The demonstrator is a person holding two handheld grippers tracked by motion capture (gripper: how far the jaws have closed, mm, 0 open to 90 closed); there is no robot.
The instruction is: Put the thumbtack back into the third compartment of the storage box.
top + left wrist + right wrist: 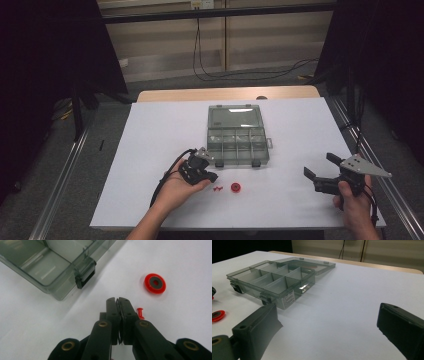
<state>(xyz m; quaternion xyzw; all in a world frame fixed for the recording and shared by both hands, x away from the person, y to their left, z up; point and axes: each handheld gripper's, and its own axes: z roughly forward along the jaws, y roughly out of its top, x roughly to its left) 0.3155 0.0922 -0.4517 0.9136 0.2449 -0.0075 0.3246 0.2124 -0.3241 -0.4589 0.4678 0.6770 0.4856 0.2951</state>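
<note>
A small red pin (217, 189) (140, 313) lies on the white table cover, just right of my left gripper's jaws. A red ring with a grey centre (235, 187) (155, 283) (217, 315) lies a little farther right. My left gripper (212, 176) (117, 300) is shut, its jaws pressed together just above the table, and I see nothing held between them. It sits in front of the clear grey compartment box (238, 145) (50, 287) (287, 293). My right gripper (320, 165) (329, 327) hangs open at the right, with nothing between its jaws.
The box stands open, its lid (235, 117) lying flat behind it, and its compartments look bare. A black latch (85, 273) juts from its front wall near my left gripper. The white cover (300, 130) ends at a wooden table edge (225, 93) at the back.
</note>
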